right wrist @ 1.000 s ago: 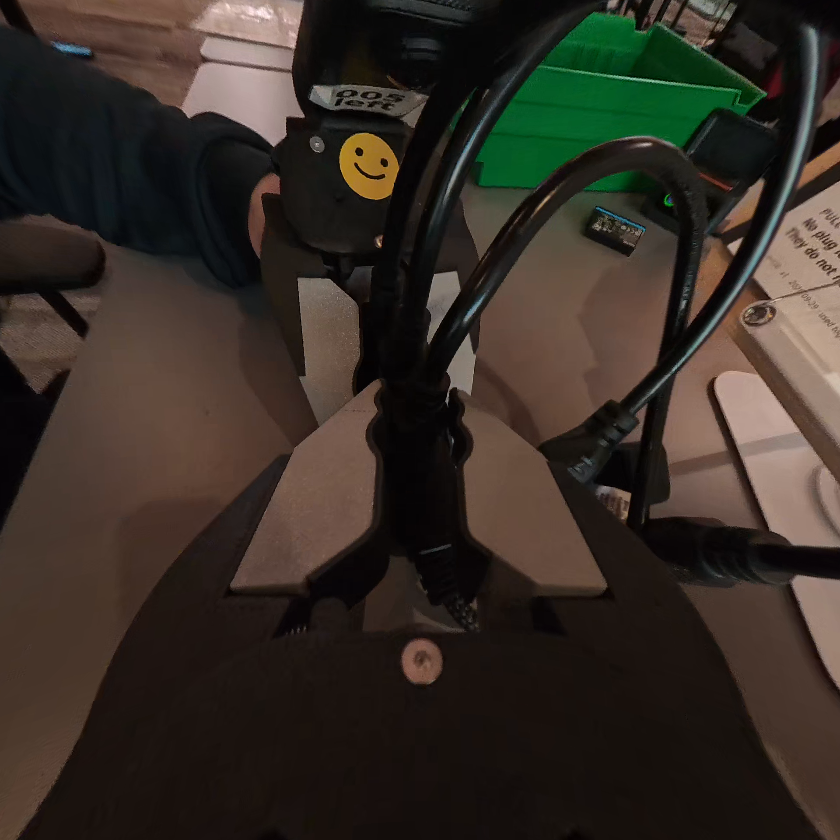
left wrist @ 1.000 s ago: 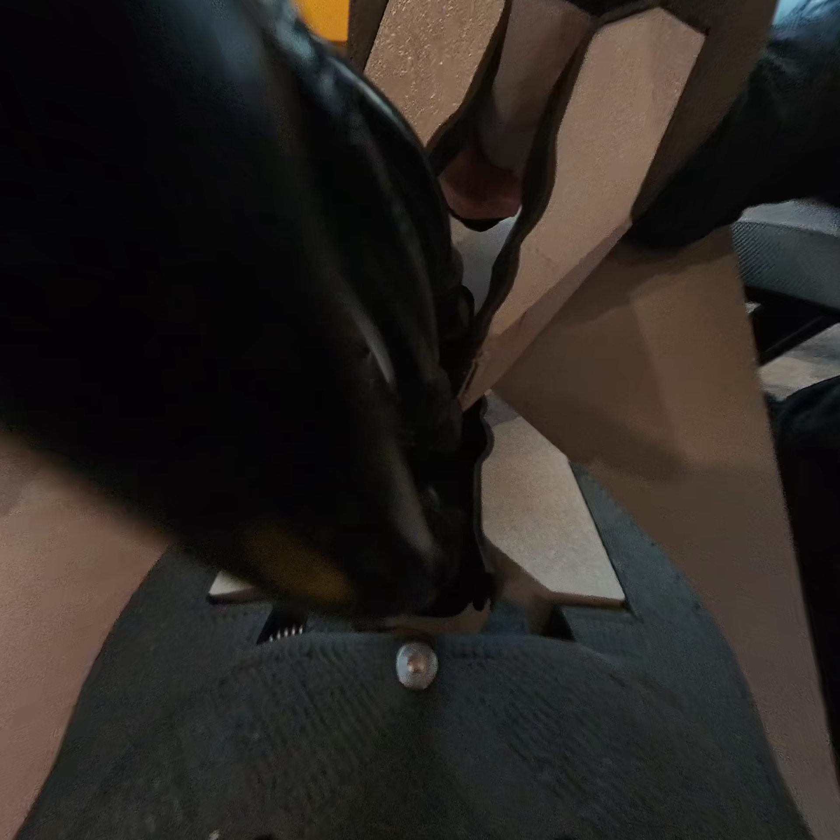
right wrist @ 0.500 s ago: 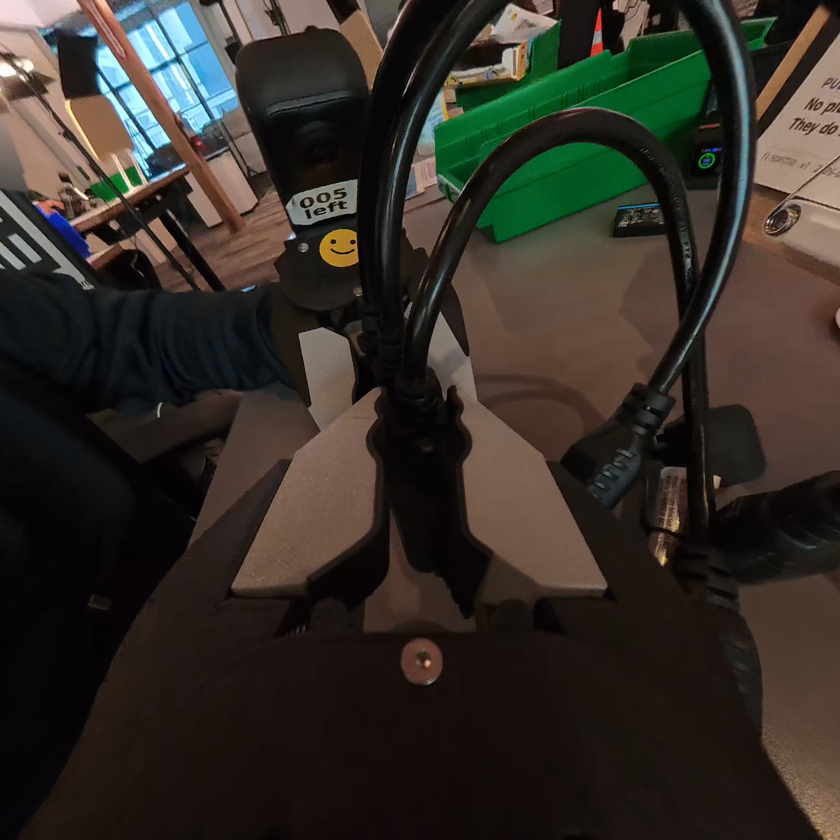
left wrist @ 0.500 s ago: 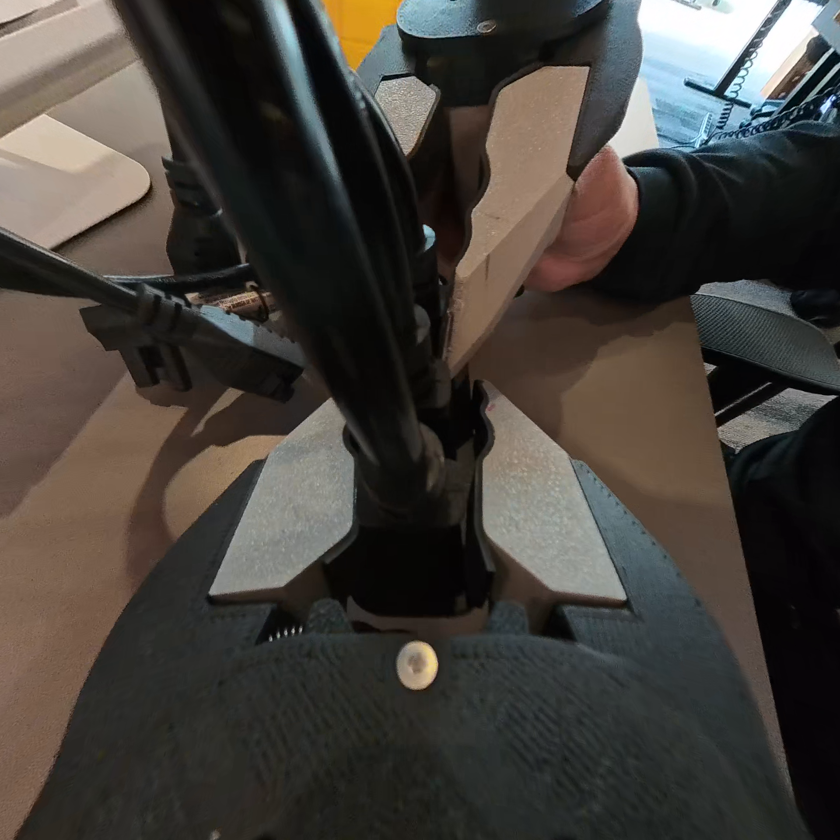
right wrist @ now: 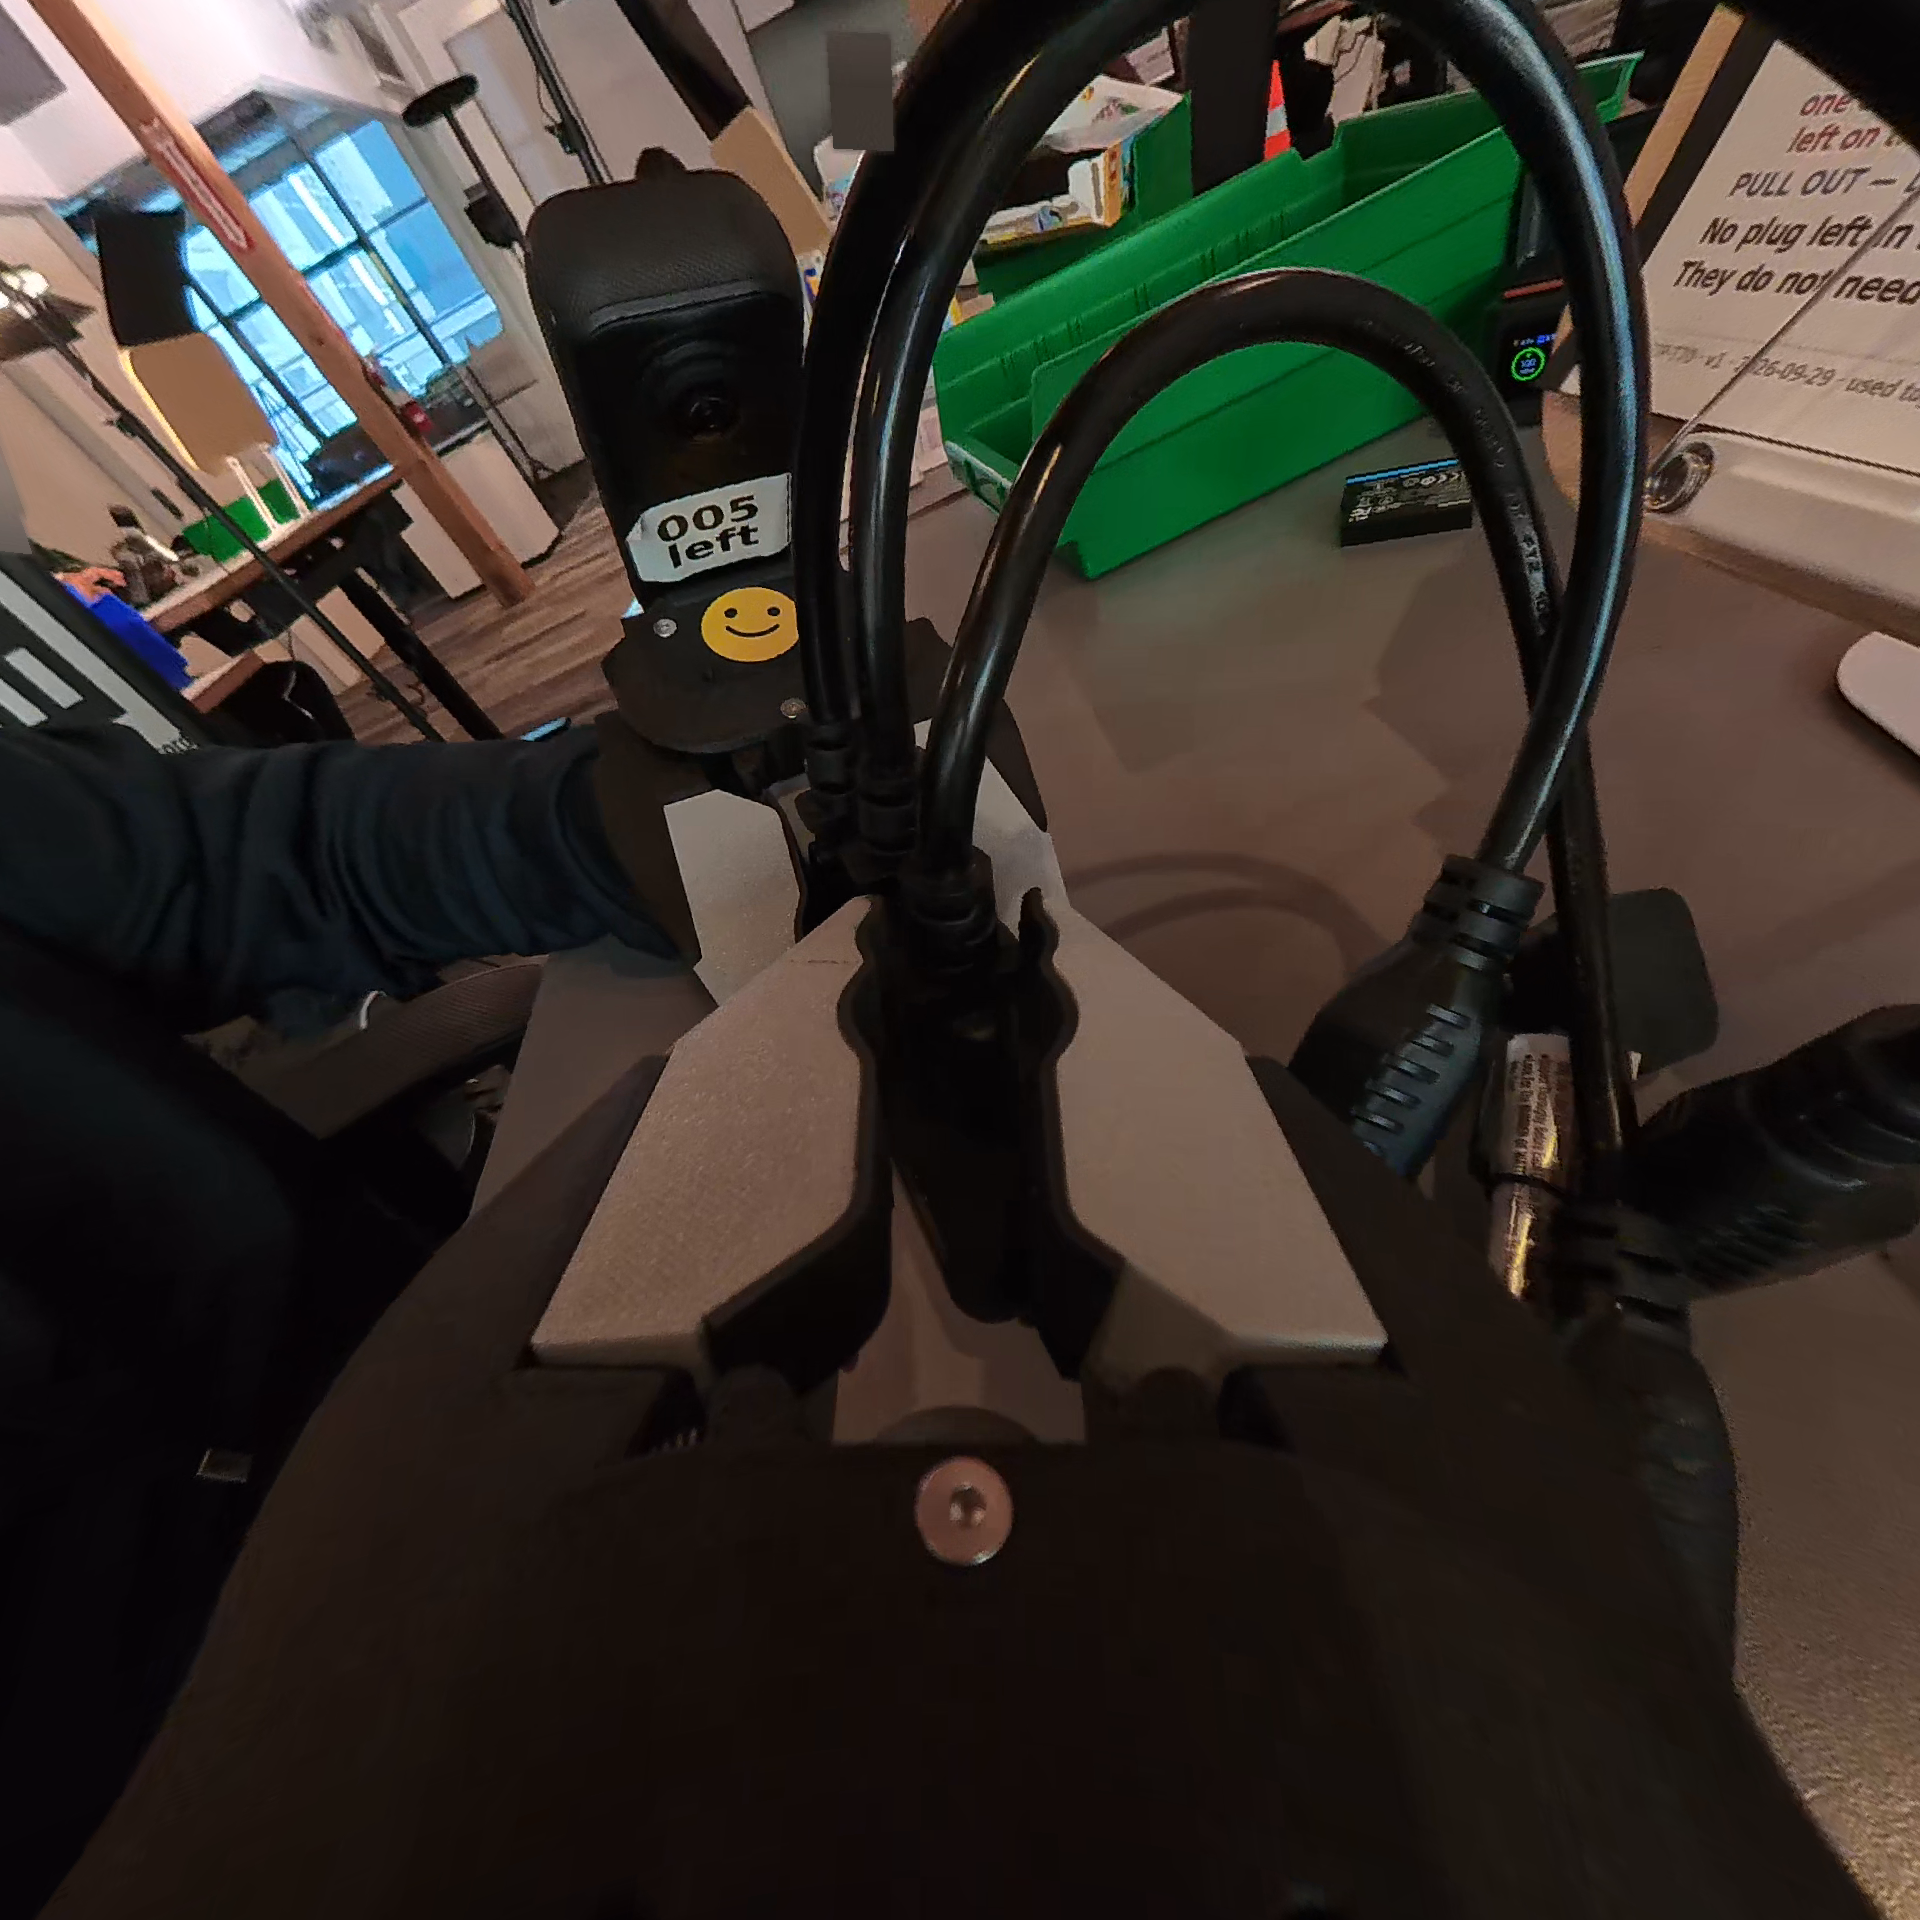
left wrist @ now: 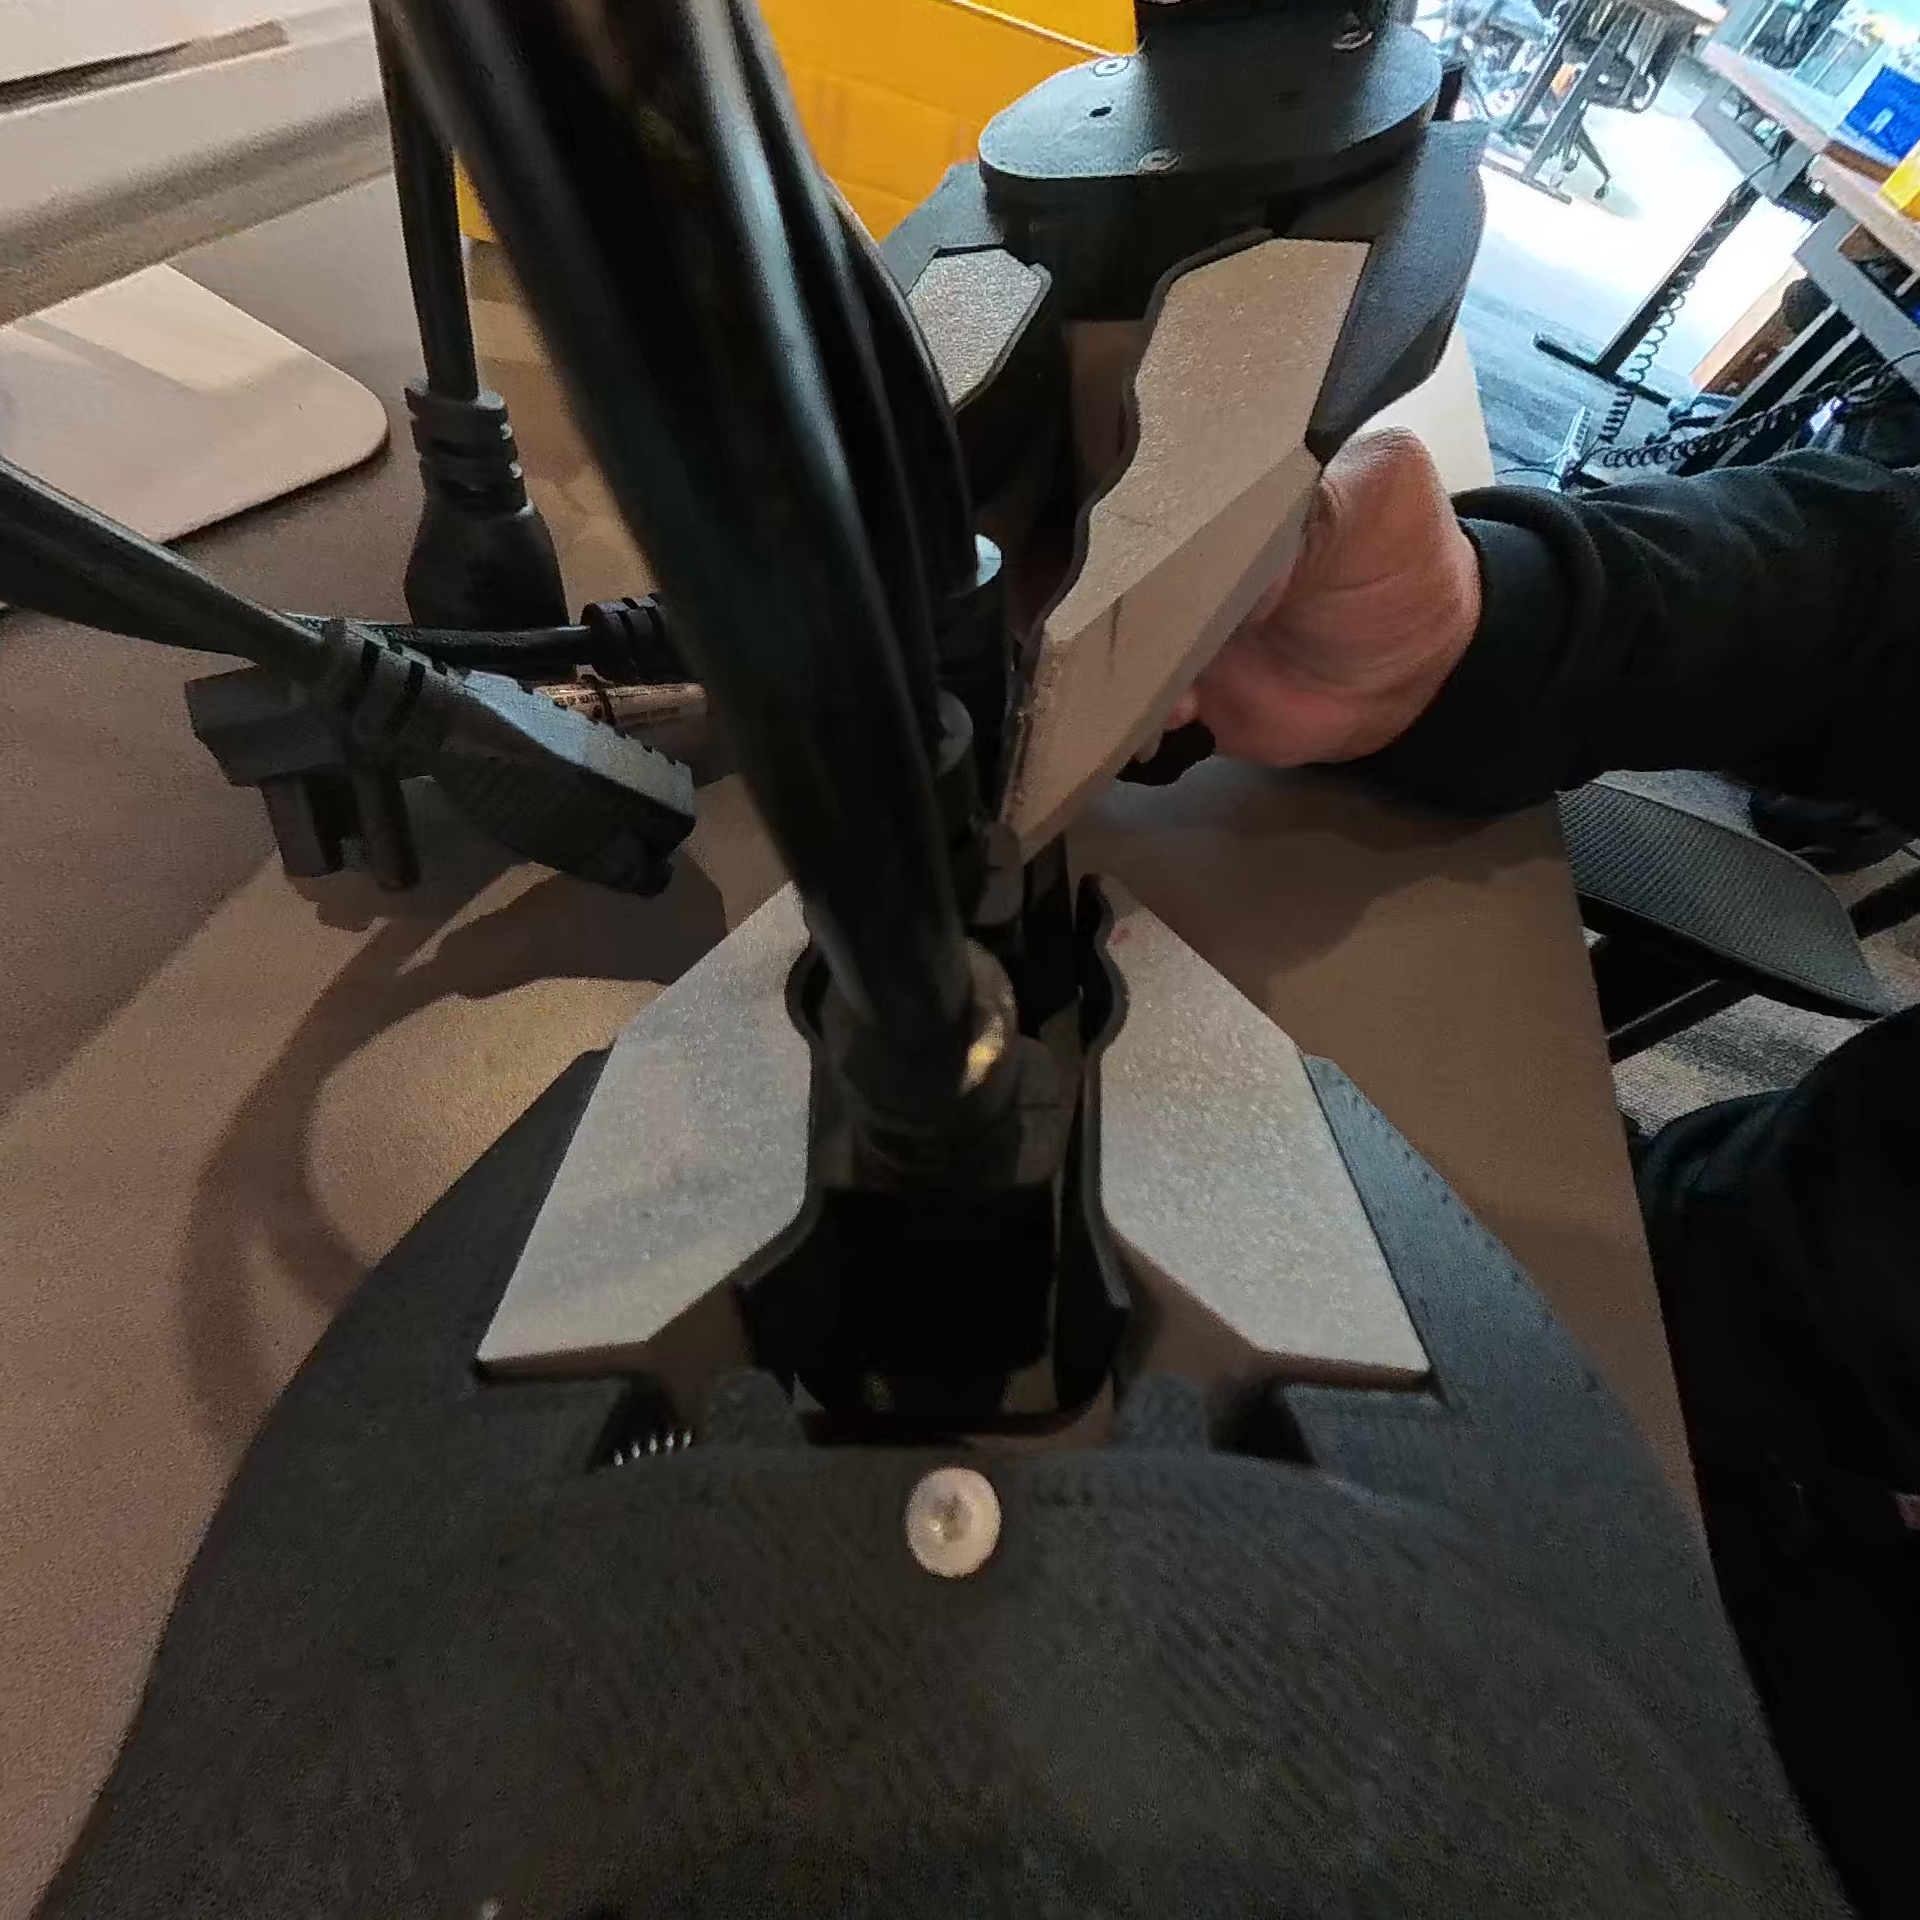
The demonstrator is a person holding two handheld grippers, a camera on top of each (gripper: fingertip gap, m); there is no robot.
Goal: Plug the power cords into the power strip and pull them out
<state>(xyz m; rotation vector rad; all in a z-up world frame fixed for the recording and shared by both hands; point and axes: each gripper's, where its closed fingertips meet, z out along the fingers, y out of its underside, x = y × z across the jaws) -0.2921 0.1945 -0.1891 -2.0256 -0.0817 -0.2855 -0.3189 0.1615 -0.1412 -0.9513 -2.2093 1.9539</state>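
Note:
My left gripper (left wrist: 945, 935) is shut on the black power strip (left wrist: 914, 1278), which sits deep between its pads. Several black cords (left wrist: 727, 416) rise out of the strip. My right gripper (right wrist: 956, 935) faces it nose to nose and is shut on a black plug (right wrist: 966, 1091). That plug's cord (right wrist: 1247, 312) arcs up and over to the right. The right gripper's fingers (left wrist: 1174, 499) reach down to the strip in the left wrist view. The left gripper (right wrist: 862, 862) shows just beyond the plug in the right wrist view.
Loose black cord ends lie on the grey table (left wrist: 156, 1039), at left in the left wrist view (left wrist: 447, 748) and at right in the right wrist view (right wrist: 1434, 1018). A white stand base (left wrist: 156, 416), a green bin (right wrist: 1247, 364), a small black device (right wrist: 1403, 504) and a paper sign (right wrist: 1808, 239) stand around. A hand (left wrist: 1340, 623) holds the right gripper. There is about 6 cm between the tips of the two grippers.
Both views have tilted up from the table toward the room. The dark blur that covered the left wrist view has cleared. Both grippers keep their hold, still nose to nose.

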